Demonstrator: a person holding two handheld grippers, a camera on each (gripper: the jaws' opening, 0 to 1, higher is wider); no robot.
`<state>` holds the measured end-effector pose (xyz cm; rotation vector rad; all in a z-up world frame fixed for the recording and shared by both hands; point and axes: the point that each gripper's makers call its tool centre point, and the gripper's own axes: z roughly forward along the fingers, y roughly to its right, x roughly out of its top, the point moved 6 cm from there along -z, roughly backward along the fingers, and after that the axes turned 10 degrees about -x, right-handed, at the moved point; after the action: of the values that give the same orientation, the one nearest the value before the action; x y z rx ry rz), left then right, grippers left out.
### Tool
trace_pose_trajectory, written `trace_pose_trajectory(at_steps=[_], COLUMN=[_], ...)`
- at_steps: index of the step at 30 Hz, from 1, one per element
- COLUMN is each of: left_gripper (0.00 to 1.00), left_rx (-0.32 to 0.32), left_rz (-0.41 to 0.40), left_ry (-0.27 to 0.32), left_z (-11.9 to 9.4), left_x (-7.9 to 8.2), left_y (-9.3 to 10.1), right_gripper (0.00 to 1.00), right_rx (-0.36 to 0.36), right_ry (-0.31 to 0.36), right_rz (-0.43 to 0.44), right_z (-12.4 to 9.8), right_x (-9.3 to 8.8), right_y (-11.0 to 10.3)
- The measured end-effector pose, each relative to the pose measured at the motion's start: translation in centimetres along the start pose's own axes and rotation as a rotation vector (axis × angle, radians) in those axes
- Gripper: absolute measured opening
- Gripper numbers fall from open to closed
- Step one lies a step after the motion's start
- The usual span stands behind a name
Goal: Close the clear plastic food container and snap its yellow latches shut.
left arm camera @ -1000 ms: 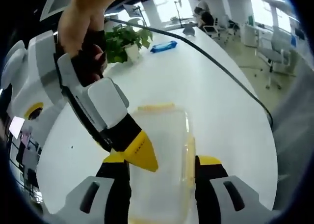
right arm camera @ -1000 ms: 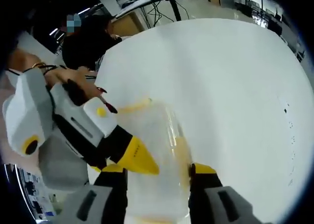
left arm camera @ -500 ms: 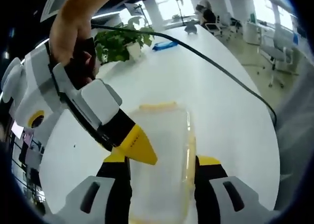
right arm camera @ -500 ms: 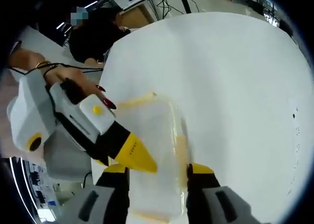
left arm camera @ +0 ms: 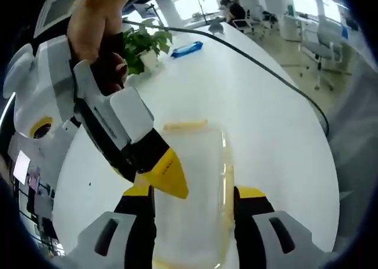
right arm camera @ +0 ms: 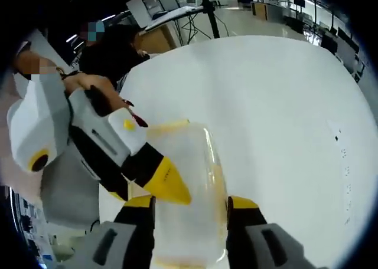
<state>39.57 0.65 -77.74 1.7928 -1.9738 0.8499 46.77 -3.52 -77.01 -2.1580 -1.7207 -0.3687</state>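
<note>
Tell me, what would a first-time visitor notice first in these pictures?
Probably the clear plastic food container with its yellow latches on the white table, lying between the yellow-tipped fingers at the bottom of the left gripper view. Next, the other gripper's yellow tip pressing down on the lid from the left, held by a hand.

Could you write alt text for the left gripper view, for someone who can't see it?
A clear plastic food container with yellow latches sits on a white table between the left gripper's open jaws, the right gripper's tip touching its lid. Behind stand a potted plant and a blue packet.
</note>
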Motion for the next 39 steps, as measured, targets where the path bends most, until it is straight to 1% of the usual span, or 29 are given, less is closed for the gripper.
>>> trace_pose_trajectory(at_steps=[2, 3, 4, 6, 8, 11, 12, 13, 14, 17, 18, 19, 21, 24, 26, 27, 29, 31, 33, 34, 35, 37, 39], left_gripper=[0.51, 0.51, 0.52, 0.55, 0.59, 0.63, 0.63, 0.64, 0.64, 0.64, 0.64, 0.64, 0.64, 0.65, 0.67, 0.69, 0.69, 0.67, 0.67, 0.67, 0.67, 0.65, 0.63], left_rx=[-0.014, -0.020, -0.022, -0.035, -0.036, -0.025, -0.018, -0.012, -0.007, 0.001, 0.006, 0.021, 0.037, 0.061, 0.071, 0.102, 0.120, 0.135, 0.148, 0.162, 0.160, 0.156, 0.155], left_rz=[0.024, 0.039, 0.036, 0.004, -0.025, -0.048, -0.085, -0.117, -0.156, -0.247, -0.273, -0.318, -0.382, -0.456, -0.524, -0.531, -0.547, -0.624, -0.674, -0.708, -0.707, -0.721, -0.737], left_ry=[-0.014, -0.021, -0.021, -0.011, 0.001, 0.018, 0.052, 0.072, 0.100, 0.141, 0.151, 0.163, 0.182, 0.190, 0.247, 0.258, 0.249, 0.272, 0.284, 0.283, 0.278, 0.257, 0.249], left_z=[0.0, -0.1, -0.1, -0.2, -0.6, -1.2, -1.6, -1.9, -2.3, -3.2, -3.4, -3.8, -4.4, -4.9, -5.2, -5.6, -5.9, -6.2, -6.3, -6.4, -6.5, -6.4, -6.5], left_x=[0.0, 0.1, 0.1, 0.0, 0.0, 0.2, 0.4, 0.5, 0.7, 0.6, 0.4, 0.1, -0.5, -1.5, -1.7, -2.1, -2.6, -3.1, -3.6, -4.1, -4.4, -5.1, -5.5], left_y=[0.1, 0.1, 0.1, 0.3, 0.4, 0.3, 0.2, 0.1, -0.2, -0.7, -0.9, -1.1, -1.5, -1.8, -1.9, -2.1, -2.1, -2.0, -2.1, -2.1, -2.1, -1.8, -1.5], right_gripper=[0.47, 0.48, 0.48, 0.50, 0.53, 0.54, 0.54, 0.55, 0.55, 0.54, 0.54, 0.54, 0.55, 0.55, 0.54, 0.54, 0.54, 0.54, 0.54, 0.54, 0.53, 0.53, 0.53], right_rx=[-0.040, -0.057, -0.073, -0.121, -0.160, -0.190, -0.199, -0.203, -0.232, -0.277, -0.290, -0.306, -0.323, -0.358, -0.387, -0.402, -0.414, -0.426, -0.442, -0.453, -0.464, -0.475, -0.477], right_ry=[-0.001, 0.015, 0.027, 0.048, 0.079, 0.097, 0.104, 0.107, 0.120, 0.170, 0.179, 0.185, 0.186, 0.192, 0.196, 0.205, 0.227, 0.223, 0.221, 0.221, 0.218, 0.187, 0.183], right_rz=[0.036, 0.030, 0.035, 0.087, 0.103, 0.152, 0.162, 0.166, 0.198, 0.270, 0.287, 0.301, 0.317, 0.354, 0.390, 0.414, 0.446, 0.470, 0.497, 0.513, 0.523, 0.508, 0.507], right_z=[-0.1, -0.2, -0.3, -0.5, -0.6, -0.8, -0.9, -1.0, -1.2, -1.8, -2.0, -2.3, -2.7, -3.0, -3.2, -3.3, -3.3, -3.4, -3.4, -3.5, -3.5, -3.3, -3.2], right_x=[-0.1, -0.1, -0.2, -0.5, -0.8, -1.2, -1.3, -1.4, -1.4, -1.4, -1.5, -1.7, -2.0, -2.7, -3.3, -3.6, -4.0, -4.8, -5.5, -5.7, -6.0, -6.5, -6.8], right_y=[0.0, -0.1, -0.2, -0.1, -0.1, -0.5, -0.8, -0.8, -0.9, -0.9, -0.9, -0.9, -1.1, -1.4, -1.6, -1.8, -2.0, -2.4, -2.7, -2.8, -2.8, -3.3, -3.7])
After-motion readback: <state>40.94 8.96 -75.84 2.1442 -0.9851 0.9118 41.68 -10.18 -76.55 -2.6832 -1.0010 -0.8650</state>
